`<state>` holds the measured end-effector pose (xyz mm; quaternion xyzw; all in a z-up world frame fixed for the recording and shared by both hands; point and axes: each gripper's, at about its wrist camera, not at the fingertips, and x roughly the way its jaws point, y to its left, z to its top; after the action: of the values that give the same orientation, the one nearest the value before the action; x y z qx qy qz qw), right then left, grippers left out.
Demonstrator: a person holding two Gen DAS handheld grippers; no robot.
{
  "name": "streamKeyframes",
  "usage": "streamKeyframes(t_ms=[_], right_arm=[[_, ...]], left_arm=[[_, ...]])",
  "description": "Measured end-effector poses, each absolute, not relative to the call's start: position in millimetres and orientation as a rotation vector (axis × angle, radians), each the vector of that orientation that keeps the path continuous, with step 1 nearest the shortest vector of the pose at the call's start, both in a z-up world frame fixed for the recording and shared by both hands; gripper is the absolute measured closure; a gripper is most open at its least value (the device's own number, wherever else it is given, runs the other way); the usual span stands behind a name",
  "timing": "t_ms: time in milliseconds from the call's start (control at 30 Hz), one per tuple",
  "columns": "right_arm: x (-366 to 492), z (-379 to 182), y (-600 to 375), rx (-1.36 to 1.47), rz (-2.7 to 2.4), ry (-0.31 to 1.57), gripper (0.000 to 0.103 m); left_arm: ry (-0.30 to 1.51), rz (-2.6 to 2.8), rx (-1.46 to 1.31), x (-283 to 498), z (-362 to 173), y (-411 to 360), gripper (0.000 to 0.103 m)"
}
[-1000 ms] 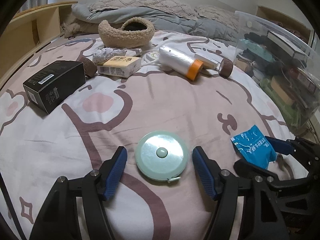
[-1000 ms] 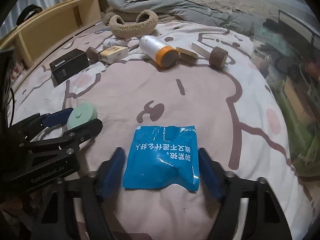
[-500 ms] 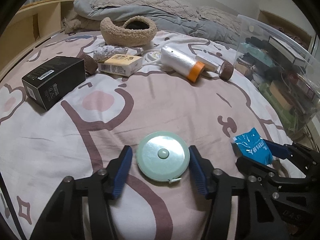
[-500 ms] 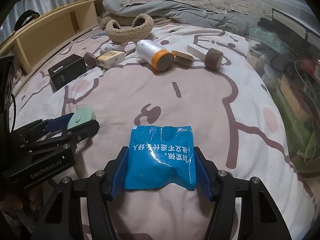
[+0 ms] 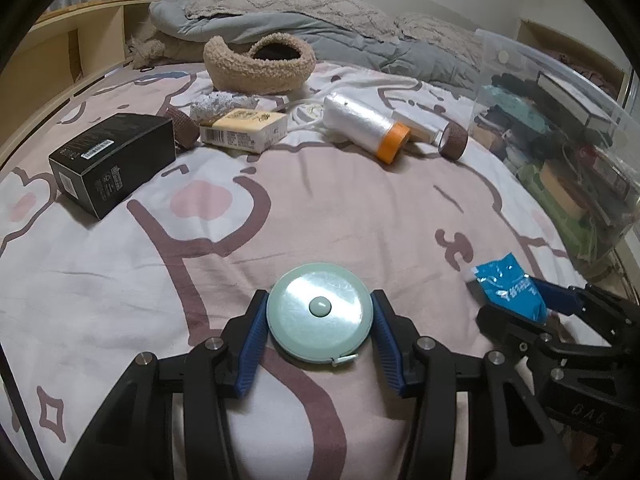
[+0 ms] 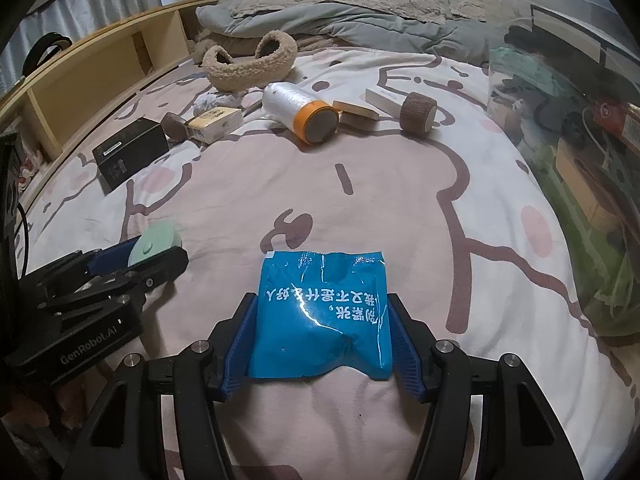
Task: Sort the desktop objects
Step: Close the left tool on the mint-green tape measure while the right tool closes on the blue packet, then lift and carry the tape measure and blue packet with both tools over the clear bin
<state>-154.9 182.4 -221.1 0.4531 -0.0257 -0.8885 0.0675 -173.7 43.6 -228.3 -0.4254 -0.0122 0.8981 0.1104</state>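
A round mint-green tape measure [image 5: 318, 312] lies flat on the pink patterned bedsheet [image 5: 340, 208]. My left gripper [image 5: 319, 298] is closing on it, and both blue pads touch its rim. To its right, my right gripper [image 6: 322, 300] is shut on a blue foil packet [image 6: 322, 312], which buckles between the pads. The right wrist view shows the left gripper [image 6: 156, 248] at the left with the tape measure [image 6: 154, 242] in its jaws. The left wrist view shows the packet [image 5: 506, 288] at the right edge.
Farther back lie a black box [image 5: 114, 164], a cream carton [image 5: 244, 132], a film roll with an orange end [image 5: 366, 128], a brown bandage roll [image 5: 454, 142] and a fluffy beige bag [image 5: 258, 66]. A filled clear bin [image 5: 560, 148] stands right, a wooden shelf [image 6: 100, 76] left.
The left jaws have drawn in from wide apart until the pads meet the tape measure. The right jaws closed onto the blue packet, which now buckles. Neither hand has shifted.
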Motion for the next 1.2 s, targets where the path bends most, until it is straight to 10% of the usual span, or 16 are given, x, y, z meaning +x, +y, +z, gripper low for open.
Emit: streamKeyframes(t_ms=[1200], right_arm=[[-130.3,-179.2,195.6,1.216,-2.731,-0.186,0.041]], left_arm=[[0.039,2.675,-1.194,-146.9,-200.6,43.7,0.053]])
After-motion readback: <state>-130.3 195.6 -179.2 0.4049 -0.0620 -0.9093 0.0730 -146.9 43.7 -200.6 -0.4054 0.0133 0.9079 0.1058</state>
